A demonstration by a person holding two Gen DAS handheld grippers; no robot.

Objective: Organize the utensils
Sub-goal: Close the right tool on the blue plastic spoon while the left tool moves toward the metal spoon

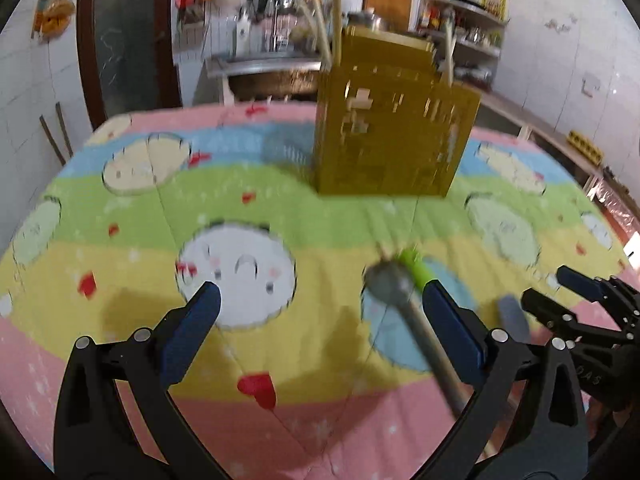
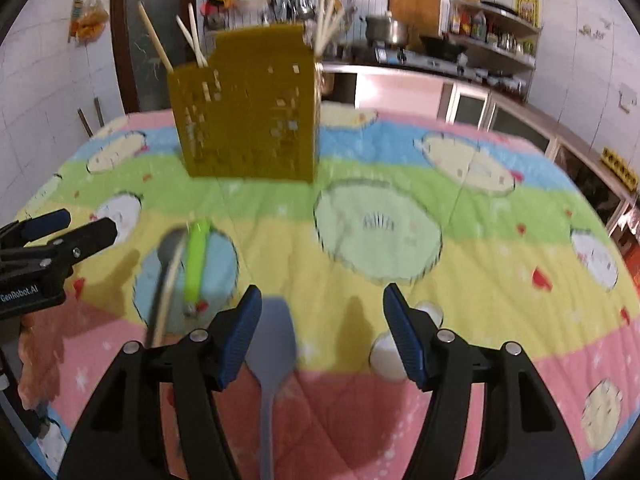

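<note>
Utensils lie scattered on the near half of a pastel cartoon-print quilt (image 2: 500,248), and motion blur softens most of them. A metal spoon (image 1: 390,280) rests bowl-forward on a blue circle of the print, its handle running back beside the left gripper's right finger and out of sight at the lower edge of the left wrist view. Just beside it lies a lime-green utensil (image 2: 195,258), its far end too smeared to identify. A grey-blue spatula (image 2: 274,340) lies between the fingers of the right gripper (image 2: 322,326), its handle cut off at the bottom edge; a white object (image 2: 386,354) is half hidden behind that gripper's right finger. Farther back, an olive-yellow perforated holder (image 2: 248,108) stands upright on the quilt with several pale chopsticks (image 2: 154,36) leaning out of it; its compartments cannot be made out. The left gripper (image 1: 320,316) hovers with jaws spread wide, holding nothing, and the right gripper is likewise spread wide over the spatula without clamping it. Behind the quilt, a kitchen counter (image 2: 420,66) and shelves blur together.
</note>
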